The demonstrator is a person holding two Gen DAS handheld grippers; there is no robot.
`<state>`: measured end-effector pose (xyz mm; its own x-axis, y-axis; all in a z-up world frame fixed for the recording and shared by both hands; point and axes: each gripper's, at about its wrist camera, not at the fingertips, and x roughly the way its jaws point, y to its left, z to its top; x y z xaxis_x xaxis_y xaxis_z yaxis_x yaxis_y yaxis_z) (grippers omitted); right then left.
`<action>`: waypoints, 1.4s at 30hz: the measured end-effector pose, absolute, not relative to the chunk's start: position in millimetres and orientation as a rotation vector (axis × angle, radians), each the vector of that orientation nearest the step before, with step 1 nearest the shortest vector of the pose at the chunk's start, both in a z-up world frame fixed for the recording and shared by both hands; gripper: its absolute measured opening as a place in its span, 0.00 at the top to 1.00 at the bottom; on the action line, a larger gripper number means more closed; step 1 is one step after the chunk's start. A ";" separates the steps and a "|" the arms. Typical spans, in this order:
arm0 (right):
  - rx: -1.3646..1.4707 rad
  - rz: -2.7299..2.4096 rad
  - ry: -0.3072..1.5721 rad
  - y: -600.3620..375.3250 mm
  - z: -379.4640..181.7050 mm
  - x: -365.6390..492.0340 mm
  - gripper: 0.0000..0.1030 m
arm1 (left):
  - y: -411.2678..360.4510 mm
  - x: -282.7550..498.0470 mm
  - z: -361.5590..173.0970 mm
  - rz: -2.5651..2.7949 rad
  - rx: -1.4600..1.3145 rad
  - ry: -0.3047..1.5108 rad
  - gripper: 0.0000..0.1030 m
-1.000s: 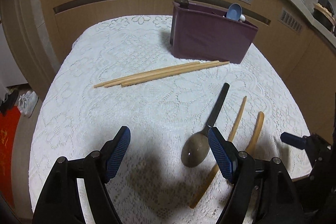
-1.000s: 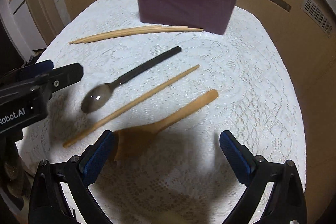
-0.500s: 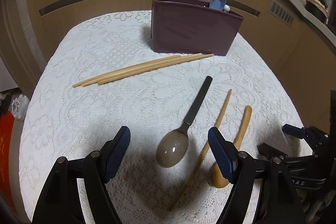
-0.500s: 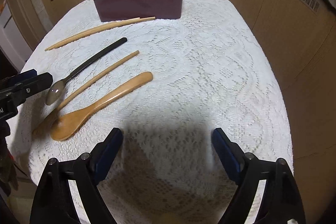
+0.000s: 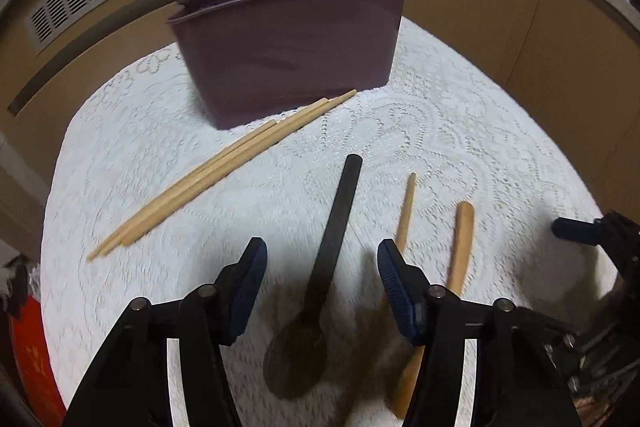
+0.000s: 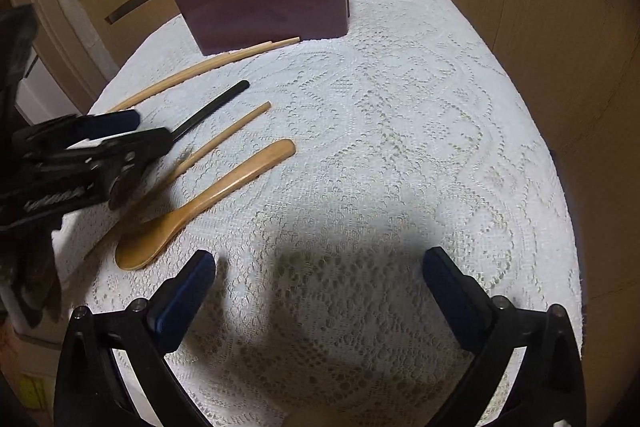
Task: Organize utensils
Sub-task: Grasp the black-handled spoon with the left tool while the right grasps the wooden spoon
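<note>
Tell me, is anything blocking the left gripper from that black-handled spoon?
Nothing visible does. The left gripper hangs right over the black-handled spoon, its jaws closing with the handle between them but not yet pressed. The lone chopstick lies just outside the right-hand finger, clear of the handle.

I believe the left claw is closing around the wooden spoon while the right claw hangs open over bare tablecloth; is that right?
Not quite: the left claw is closing around the black-handled metal spoon, not the wooden spoon, which lies to its right, as the left wrist view shows. The right claw does hang open over bare tablecloth.
</note>
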<state>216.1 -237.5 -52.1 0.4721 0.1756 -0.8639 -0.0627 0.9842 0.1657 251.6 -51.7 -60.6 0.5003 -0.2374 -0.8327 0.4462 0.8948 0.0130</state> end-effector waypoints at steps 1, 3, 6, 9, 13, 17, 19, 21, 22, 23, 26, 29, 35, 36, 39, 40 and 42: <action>0.117 0.143 1.077 -237.8 -52.0 215.4 0.00 | -55.7 257.6 -63.3 -0.418 0.255 0.977 0.46; 0.107 0.128 1.094 -235.9 -52.3 215.7 0.00 | -59.2 266.6 -70.0 -0.416 0.263 1.008 0.55; -0.007 0.126 1.145 -221.2 -53.8 220.8 0.00 | -56.6 273.3 -73.9 -0.409 0.208 1.021 0.75; -0.049 0.143 1.148 -214.0 -50.0 223.0 0.00 | -45.2 268.3 -72.2 -0.385 0.106 1.011 0.88; -0.013 0.141 1.044 -201.9 -26.9 215.9 0.00 | -10.3 248.6 -68.2 -0.330 -0.041 0.979 0.88; 0.017 0.156 0.991 -179.2 -12.4 219.6 0.10 | 28.4 229.3 -55.5 -0.222 -0.130 0.900 0.88; 0.069 0.167 0.999 -167.9 -11.0 230.0 0.21 | 47.2 222.4 -50.1 -0.195 -0.193 0.876 0.88; 0.078 0.164 1.046 -154.6 -17.8 241.6 0.28 | 62.0 215.9 -46.5 -0.176 -0.237 0.861 0.88; 0.082 0.159 1.079 -147.3 -23.7 249.8 0.39 | 67.9 213.6 -45.5 -0.172 -0.255 0.856 0.88; 0.088 0.157 1.105 -142.8 -28.7 255.1 0.49 | 73.7 210.4 -44.5 -0.171 -0.268 0.852 0.88; 0.106 0.096 1.126 -135.8 -37.4 267.6 0.56 | 87.5 201.9 -40.3 -0.157 -0.299 0.825 0.88; 0.060 0.112 1.124 -122.3 -38.5 279.3 0.70 | 101.0 190.9 -38.9 -0.128 -0.342 0.792 0.88; -0.035 0.266 1.124 -97.1 -34.2 287.1 0.89 | 116.6 188.3 -53.3 -0.125 -0.406 0.830 0.88; -0.045 0.294 1.124 -95.3 -32.9 284.6 0.91 | 117.0 189.8 -56.5 -0.124 -0.412 0.843 0.88; -0.082 0.332 1.101 -99.5 -28.0 271.5 0.91 | 118.9 190.9 -61.9 -0.121 -0.418 0.868 0.88; -0.087 0.330 1.099 -104.2 -27.0 268.1 0.91 | 119.7 191.1 -63.2 -0.118 -0.420 0.871 0.87; -0.086 0.326 1.105 -113.9 -26.7 266.1 0.91 | 120.7 191.9 -65.6 -0.114 -0.432 0.879 0.87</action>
